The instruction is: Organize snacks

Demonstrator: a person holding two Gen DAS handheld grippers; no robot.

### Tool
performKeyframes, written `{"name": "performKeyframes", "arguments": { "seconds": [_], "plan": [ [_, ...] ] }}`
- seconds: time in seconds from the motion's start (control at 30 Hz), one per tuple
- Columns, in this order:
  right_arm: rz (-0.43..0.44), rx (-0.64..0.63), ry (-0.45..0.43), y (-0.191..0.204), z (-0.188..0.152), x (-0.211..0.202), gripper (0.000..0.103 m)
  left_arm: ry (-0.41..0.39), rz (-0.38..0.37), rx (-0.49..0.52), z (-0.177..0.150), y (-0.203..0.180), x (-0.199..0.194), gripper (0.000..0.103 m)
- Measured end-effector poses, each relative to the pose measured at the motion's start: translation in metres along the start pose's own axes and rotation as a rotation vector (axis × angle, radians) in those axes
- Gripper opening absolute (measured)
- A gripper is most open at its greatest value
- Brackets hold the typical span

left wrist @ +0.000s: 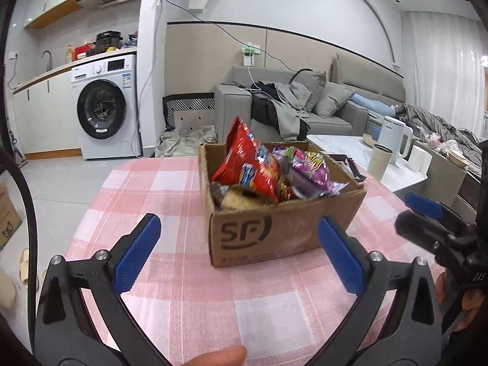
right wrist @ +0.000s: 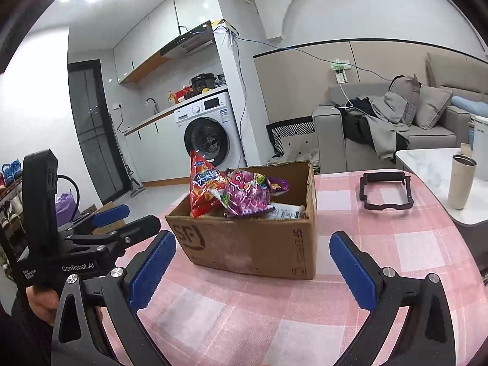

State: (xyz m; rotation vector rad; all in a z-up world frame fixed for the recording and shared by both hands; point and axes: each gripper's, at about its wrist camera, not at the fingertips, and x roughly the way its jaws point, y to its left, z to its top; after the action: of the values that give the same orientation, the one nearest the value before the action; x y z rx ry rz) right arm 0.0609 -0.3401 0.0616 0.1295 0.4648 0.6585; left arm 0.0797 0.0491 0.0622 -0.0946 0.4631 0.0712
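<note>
A brown cardboard box (left wrist: 283,231) marked SF stands on the pink checked tablecloth (left wrist: 170,201). It holds several snack bags, among them a red bag (left wrist: 247,158) standing tall and a purple bag (left wrist: 311,170). The box (right wrist: 253,244), red bag (right wrist: 202,192) and purple bag (right wrist: 247,195) also show in the right wrist view. My left gripper (left wrist: 241,256) is open and empty, just in front of the box. My right gripper (right wrist: 253,265) is open and empty, also in front of the box. Each gripper shows in the other's view, the right one (left wrist: 427,213) and the left one (right wrist: 122,219).
A black rectangular frame (right wrist: 385,192) lies on the cloth right of the box. A white side table (right wrist: 433,158) with a beige tumbler (right wrist: 462,183) and a white kettle (left wrist: 393,137) stands to the right. A grey sofa (left wrist: 329,109) and washing machine (left wrist: 105,106) are behind.
</note>
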Motion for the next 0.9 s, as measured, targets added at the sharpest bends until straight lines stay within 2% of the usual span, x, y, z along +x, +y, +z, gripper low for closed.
{"name": "performKeyframes", "arguments": {
  "seconds": [0.17,0.37,0.9],
  "plan": [
    [-0.007,-0.017,-0.006,-0.002,-0.014,-0.003,0.103,-0.005,0.007,-0.029,-0.023,0.007,-0.001,0.102],
    [-0.03,-0.056,-0.027,-0.001,-0.024,-0.006,0.103,-0.023,0.03,0.011,-0.038,0.006,0.0,0.102],
    [-0.044,-0.077,-0.071,-0.001,-0.03,-0.011,0.103,-0.039,0.04,-0.005,-0.043,0.009,0.001,0.102]
  ]
}}
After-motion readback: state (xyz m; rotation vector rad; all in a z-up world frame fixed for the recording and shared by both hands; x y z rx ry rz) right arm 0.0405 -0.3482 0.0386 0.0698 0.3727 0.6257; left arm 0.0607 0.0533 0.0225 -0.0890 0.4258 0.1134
